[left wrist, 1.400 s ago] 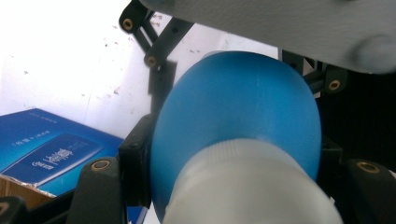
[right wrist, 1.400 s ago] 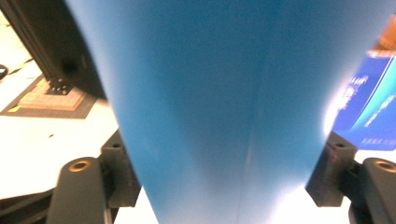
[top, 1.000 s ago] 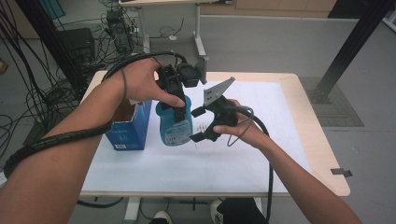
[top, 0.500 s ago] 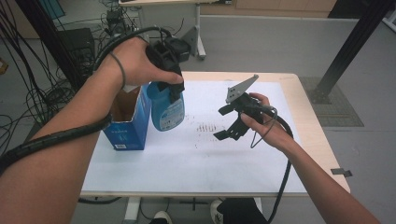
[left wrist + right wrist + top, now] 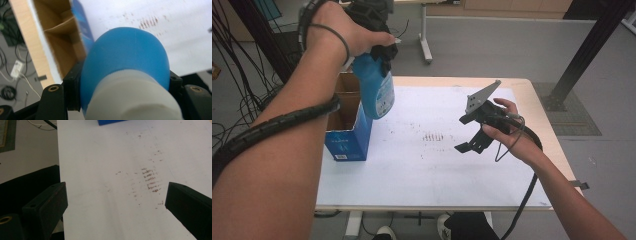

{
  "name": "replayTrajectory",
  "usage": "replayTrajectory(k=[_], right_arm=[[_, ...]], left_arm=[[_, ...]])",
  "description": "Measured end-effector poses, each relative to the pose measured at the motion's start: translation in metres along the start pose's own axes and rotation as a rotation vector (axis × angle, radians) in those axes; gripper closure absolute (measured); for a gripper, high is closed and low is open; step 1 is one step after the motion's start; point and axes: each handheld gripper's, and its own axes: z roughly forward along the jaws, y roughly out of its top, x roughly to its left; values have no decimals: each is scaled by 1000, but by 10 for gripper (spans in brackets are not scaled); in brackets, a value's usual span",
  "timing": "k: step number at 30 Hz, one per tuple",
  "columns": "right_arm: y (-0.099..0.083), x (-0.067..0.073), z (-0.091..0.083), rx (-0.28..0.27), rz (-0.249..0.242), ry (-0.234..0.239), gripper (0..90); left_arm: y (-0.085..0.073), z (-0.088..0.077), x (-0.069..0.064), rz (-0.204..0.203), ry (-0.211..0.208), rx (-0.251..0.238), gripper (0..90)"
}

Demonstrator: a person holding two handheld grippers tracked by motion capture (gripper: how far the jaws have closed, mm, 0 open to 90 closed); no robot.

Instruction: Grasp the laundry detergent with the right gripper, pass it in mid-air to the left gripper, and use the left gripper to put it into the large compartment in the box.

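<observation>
Two grippers are mine to mind. Nearest me, the right gripper (image 5: pixel 472 132) hangs over the white table sheet (image 5: pixel 422 175) with its jaws spread wide and nothing between them; brown smudges (image 5: pixel 150 180) lie on the sheet beneath. Farther off, my left gripper (image 5: pixel 379 37) is clamped on the neck of the blue bottle (image 5: pixel 376 90), raised clear of the table, long axis roughly upright. That bottle hangs just above and beside the open blue cardboard box (image 5: pixel 349 125), toward the table's middle. I judge the box comes next, and what I can see of its brown inside (image 5: pixel 57 37) looks empty.
</observation>
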Motion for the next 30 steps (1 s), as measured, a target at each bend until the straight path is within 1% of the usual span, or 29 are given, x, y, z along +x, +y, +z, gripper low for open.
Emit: replayTrajectory(k=[1, 2, 5, 6, 7, 8, 9, 11, 14, 17, 21, 25, 30], right_arm=[[0, 0, -1, 6, -2, -1, 47], [0, 0, -1, 8, -5, -5, 47], [-2, -1, -2, 16, -11, -11, 48], [-2, -1, -3, 17, -9, -10, 47], [-3, -1, -3, 16, -12, -8, 47], [-3, -1, -4, 15, -7, -8, 47], [-4, -1, -4, 14, -15, -8, 48], [-5, -1, -4, 17, -16, -10, 48], [-7, -3, -5, 21, -16, -20, 48], [-10, -5, -6, 21, -11, -25, 48], [-14, -8, -7, 27, -6, -31, 48], [-19, -11, -7, 27, 2, -35, 48], [-23, -14, -7, 34, 9, -34, 49]], left_arm=[[1, -2, 4, -21, 2, -3, 367], [2, -4, 10, -50, 3, -5, 367], [4, -9, 23, -104, 3, -8, 367], [6, -11, 29, -123, 6, -13, 367], [6, -12, 32, -133, 9, -15, 367], [8, -13, 38, -158, 19, -16, 367], [8, -13, 40, -166, 22, -17, 367], [10, -14, 49, -209, 30, -17, 367], [11, -14, 61, -262, 24, -24, 368], [12, -13, 71, -306, 21, -31, 368], [11, -9, 83, -342, 20, -38, 368], [11, -1, 93, -371, 22, -33, 368], [12, 8, 102, -385, 24, -27, 368]])
